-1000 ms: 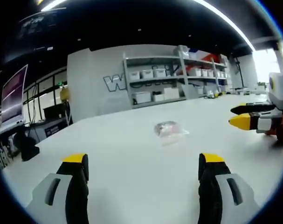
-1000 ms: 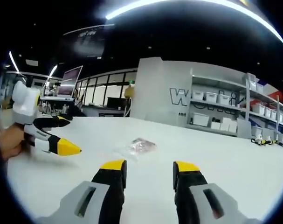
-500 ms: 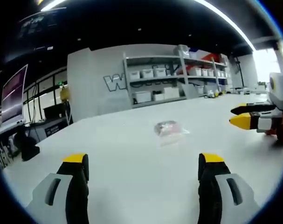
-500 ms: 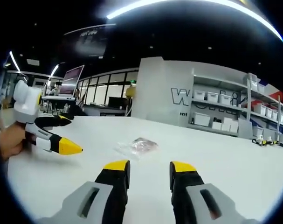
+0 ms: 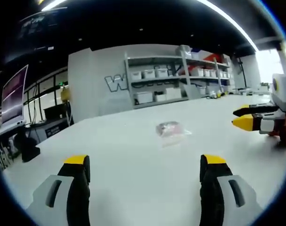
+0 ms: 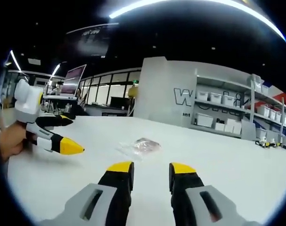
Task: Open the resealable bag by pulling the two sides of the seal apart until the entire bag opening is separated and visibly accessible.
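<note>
The left gripper [image 5: 144,162] is held wide open and empty above the white surface [image 5: 133,188], while the right gripper [image 6: 151,167] is parted only narrowly, with nothing between its jaws. The resealable bag [image 5: 171,130] is seen lying flat on the surface ahead of both grippers, well apart from them.

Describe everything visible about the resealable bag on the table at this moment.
The resealable bag is a small, clear plastic pouch lying flat on the white table, with pinkish-red contents bunched in one part and empty film beyond them. Its seal is too small to make out, so open or closed cannot be told. Nothing touches it: the left gripper and right gripper both hang short of it, apart from the bag.
</note>
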